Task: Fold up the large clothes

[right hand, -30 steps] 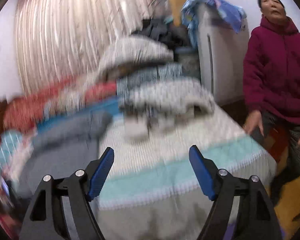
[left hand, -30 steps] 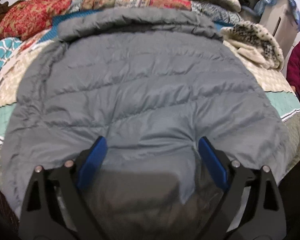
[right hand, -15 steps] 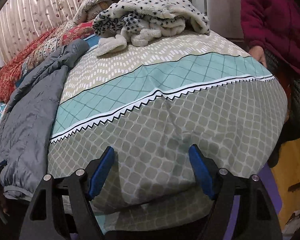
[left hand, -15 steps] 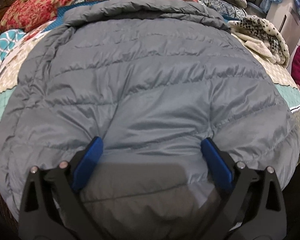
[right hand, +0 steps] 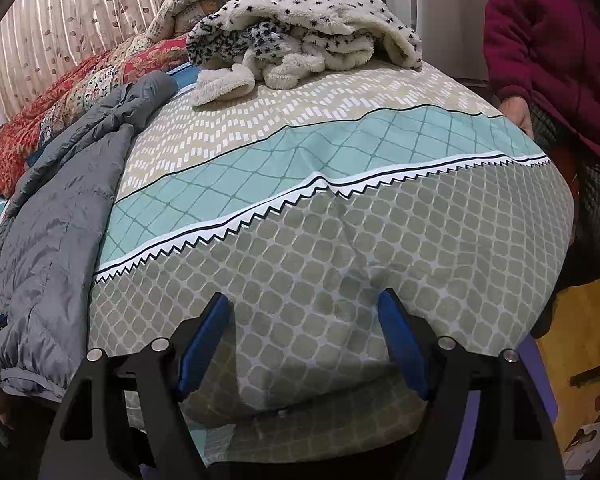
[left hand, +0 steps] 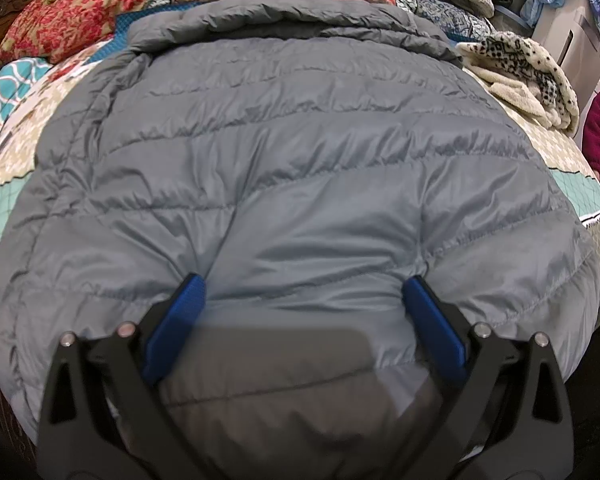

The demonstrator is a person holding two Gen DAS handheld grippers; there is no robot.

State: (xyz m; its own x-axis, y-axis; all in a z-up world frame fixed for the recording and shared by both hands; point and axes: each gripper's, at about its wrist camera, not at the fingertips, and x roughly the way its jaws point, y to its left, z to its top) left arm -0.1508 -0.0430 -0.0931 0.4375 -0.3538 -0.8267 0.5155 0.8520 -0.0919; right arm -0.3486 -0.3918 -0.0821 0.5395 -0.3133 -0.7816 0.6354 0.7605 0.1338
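Observation:
A grey quilted puffer jacket (left hand: 300,140) lies spread flat on the bed, collar at the far end. My left gripper (left hand: 304,282) is pressed onto its near hem with the jaws wide; the padding bulges up between the blue fingers (left hand: 180,312), and the pads do not pinch it. The right wrist view shows the jacket's right edge and cuff (right hand: 60,208) at the left. My right gripper (right hand: 304,298) stands open on the patterned bed cover (right hand: 340,208) to the right of the jacket, with only a low ridge of sheet between its fingers.
A white fleece garment with black spots (right hand: 300,40) is heaped at the far right of the bed. Red and floral quilts (left hand: 80,16) are piled behind the jacket. A person in a maroon jacket (right hand: 548,60) stands by the bed's right side. Wooden floor (right hand: 580,320) shows beyond the corner.
The right wrist view has dropped from the room and the person down to the bed cover, then held still. My left gripper's jaws have spread slightly wider on the jacket hem.

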